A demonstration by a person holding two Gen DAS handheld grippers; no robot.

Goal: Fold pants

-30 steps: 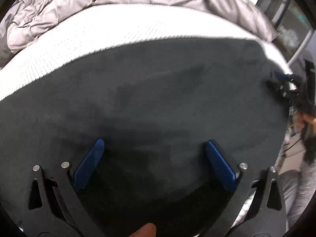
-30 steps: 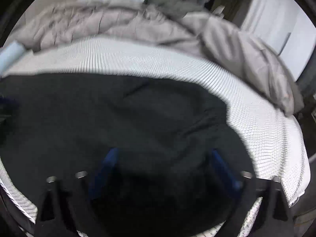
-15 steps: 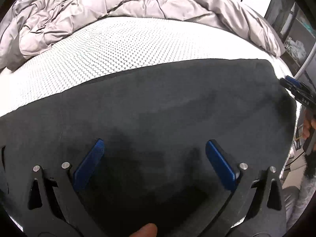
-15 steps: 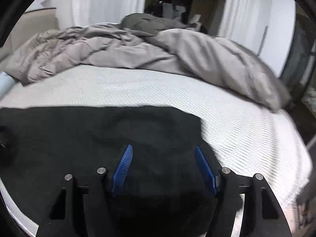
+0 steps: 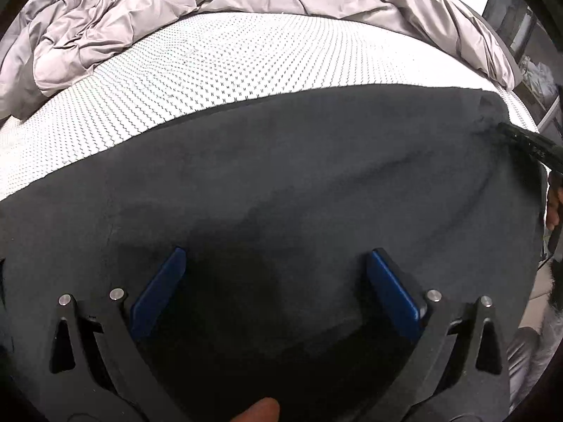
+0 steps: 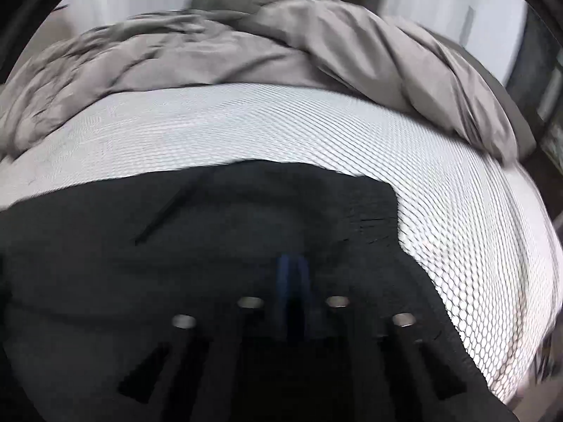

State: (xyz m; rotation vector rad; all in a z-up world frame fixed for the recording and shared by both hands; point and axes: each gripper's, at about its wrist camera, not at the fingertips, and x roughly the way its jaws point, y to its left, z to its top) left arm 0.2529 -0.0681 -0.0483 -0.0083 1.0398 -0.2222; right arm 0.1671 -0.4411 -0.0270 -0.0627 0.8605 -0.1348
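Observation:
Dark grey pants (image 5: 281, 176) lie spread flat on a white patterned mattress (image 5: 211, 70). My left gripper (image 5: 276, 252) hovers open over the near part of the cloth, its blue pads wide apart with only flat fabric below them. My right gripper (image 6: 292, 263) sits at the right end of the pants (image 6: 246, 228). Its jaws are closing, and the blue pads are almost together with dark cloth pinched at them. The left wrist view shows that right gripper (image 5: 520, 142) at the pants' far right corner, where creases run toward its tip. The right wrist view is blurred.
A crumpled grey duvet (image 5: 176, 7) is heaped along the back of the mattress (image 6: 246, 123) and down its right side (image 6: 440, 70). A person's hand (image 5: 554, 204) shows at the right edge, and a thumb tip (image 5: 257, 411) at the bottom. The bed's edge falls away at the right.
The right gripper's jaws went from wide apart to almost together at the pants' right end as it shifted sideways. In the left wrist view more mattress and duvet show behind the pants.

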